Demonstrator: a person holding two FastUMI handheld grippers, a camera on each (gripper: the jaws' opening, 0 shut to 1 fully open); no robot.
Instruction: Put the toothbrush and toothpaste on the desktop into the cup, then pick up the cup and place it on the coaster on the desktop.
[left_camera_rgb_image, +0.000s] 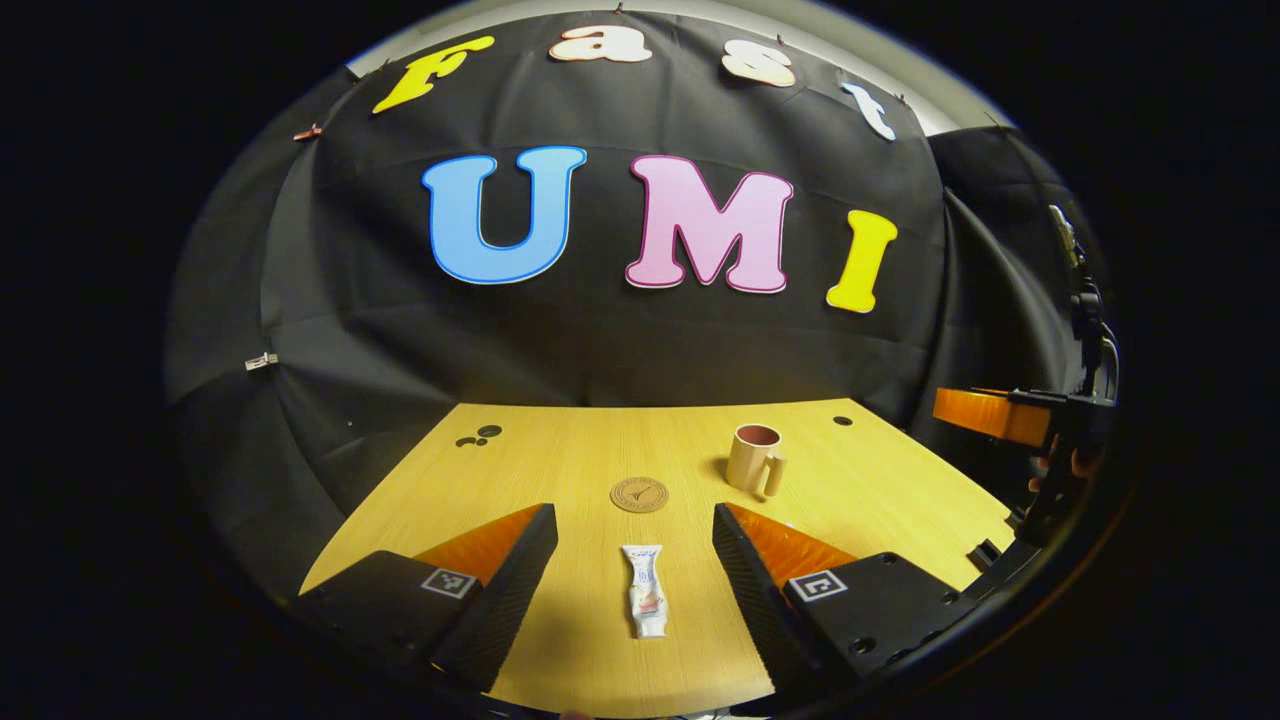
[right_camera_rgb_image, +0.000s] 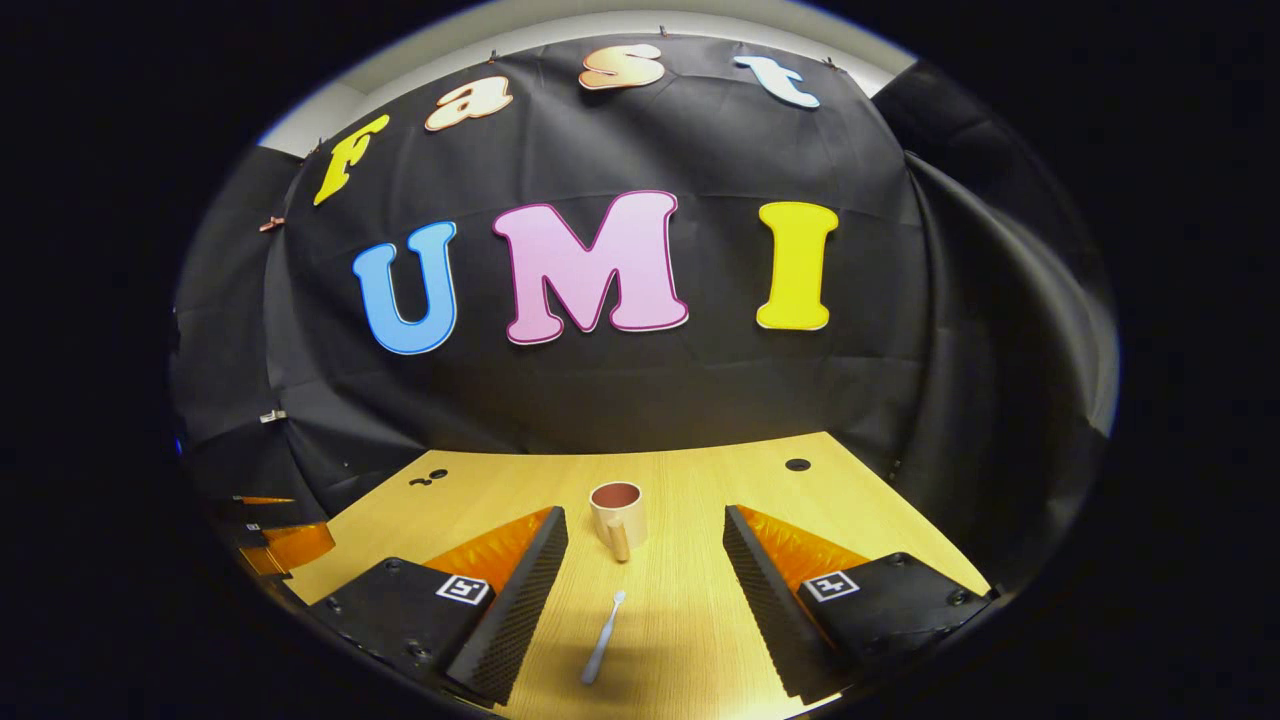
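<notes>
A white toothpaste tube (left_camera_rgb_image: 645, 603) lies on the wooden desktop (left_camera_rgb_image: 560, 470), straight ahead between the fingers of my open left gripper (left_camera_rgb_image: 634, 560). Beyond it sits a round brown coaster (left_camera_rgb_image: 639, 494), and to the right a beige cup (left_camera_rgb_image: 755, 459) stands upright with its handle towards me. In the right gripper view, a pale toothbrush (right_camera_rgb_image: 603, 649) lies on the desktop (right_camera_rgb_image: 700, 480) between the fingers of my open right gripper (right_camera_rgb_image: 645, 565). The same cup (right_camera_rgb_image: 618, 519) stands just beyond the brush. The right gripper (left_camera_rgb_image: 1000, 413) also appears at the far right of the left gripper view.
Small dark holes (left_camera_rgb_image: 480, 436) mark the desktop's far left, and one more hole (left_camera_rgb_image: 842, 421) sits at the far right. The black cloth wall (left_camera_rgb_image: 640, 340) rises directly behind the desk's back edge.
</notes>
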